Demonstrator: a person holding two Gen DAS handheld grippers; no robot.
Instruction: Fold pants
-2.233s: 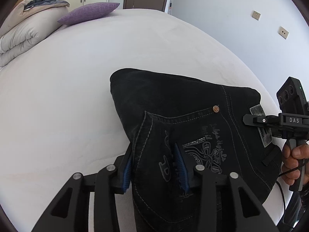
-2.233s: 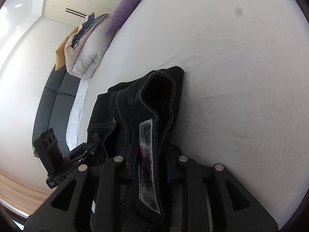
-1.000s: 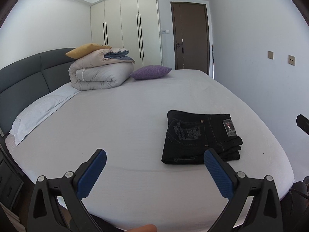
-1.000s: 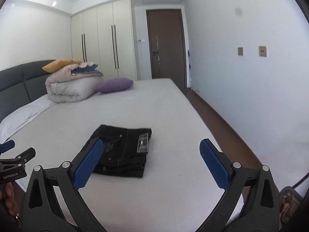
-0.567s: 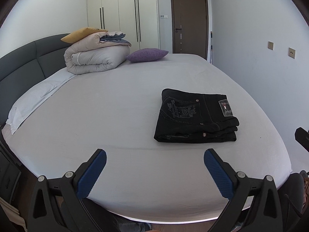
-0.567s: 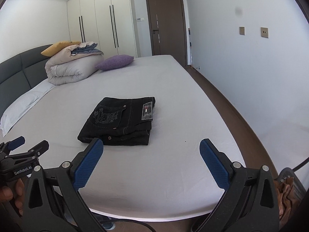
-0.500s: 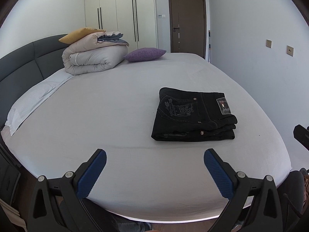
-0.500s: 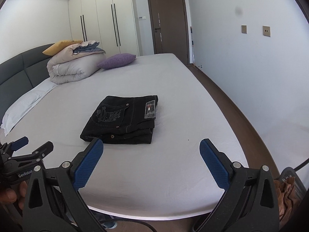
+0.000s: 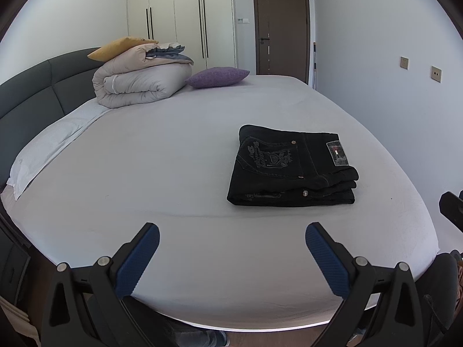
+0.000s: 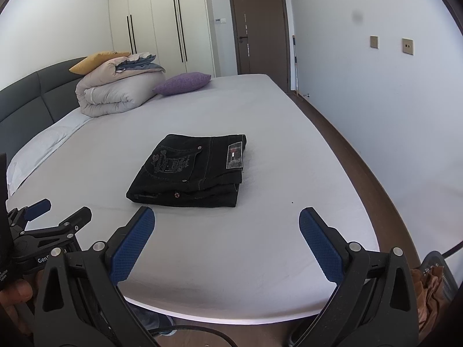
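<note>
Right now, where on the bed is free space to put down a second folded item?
The bed is bare between the folded pants and the white pillow, and along the near edge. Crowded only at the head: rolled duvet and purple cushion.

Both views are bright and evenly lit by soft, diffuse light; the source is not visible. The bed (image 9: 173,173) sheet reads pale without glare. Shadows are faint, a thin one under the pants (image 10: 188,170). Focus is sharp throughout. Strong fisheye bending curves walls and bed edges; corners vignette to black. A dark smudge sits on the right lens.
</note>
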